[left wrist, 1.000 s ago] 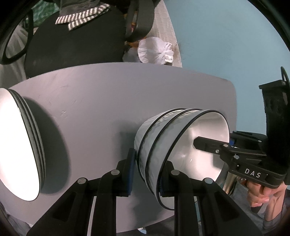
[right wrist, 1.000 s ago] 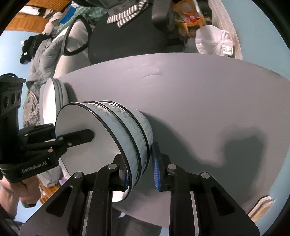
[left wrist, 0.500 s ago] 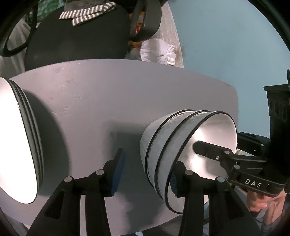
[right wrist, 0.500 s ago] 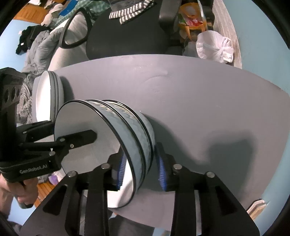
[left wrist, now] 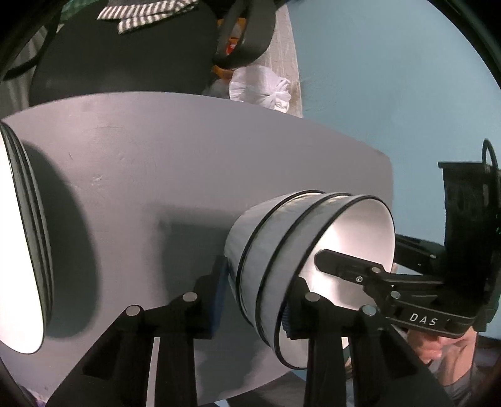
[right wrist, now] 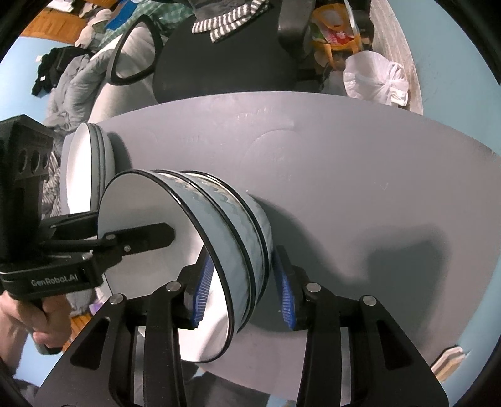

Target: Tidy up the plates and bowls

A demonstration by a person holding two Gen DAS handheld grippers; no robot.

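The left gripper (left wrist: 255, 294) has its fingers spread across the wall of a stack of three nested bowls (left wrist: 281, 250). One blue pad (left wrist: 219, 294) stands on the outside near the base of the stack; the other finger sits inside the top bowl, mostly hidden behind its rim. Whether the pads press the wall or merely flank it cannot be told from this view.

The right gripper (right wrist: 244, 291) straddles the opposite side of the same stack of bowls (right wrist: 225, 238), with one ribbed blue pad (right wrist: 202, 291) inside the mouth of the top bowl and the other outside near the base. Both pads stand slightly apart from the bowl wall, so the fingers look spread rather than pinching.

Each gripper shows in the other's view, reaching into the white interior of the top bowl: the right one carries the letters "DAS", the left one "GenRobot.AI".

The bowls rest on a grey table (left wrist: 156, 175), near its front edge, between the two pairs of fingers. To the left of the left fingers, well apart from the bowls, lies a stack of white plates with dark rims (left wrist: 18, 250); in the right wrist view the same stack of plates (right wrist: 84, 162) sits beyond and left of the bowls.

Past the far edge of the table stand a black office chair (right wrist: 225, 59) with a striped cloth (right wrist: 228, 18) draped over it, and a knotted white plastic bag (right wrist: 375, 78).
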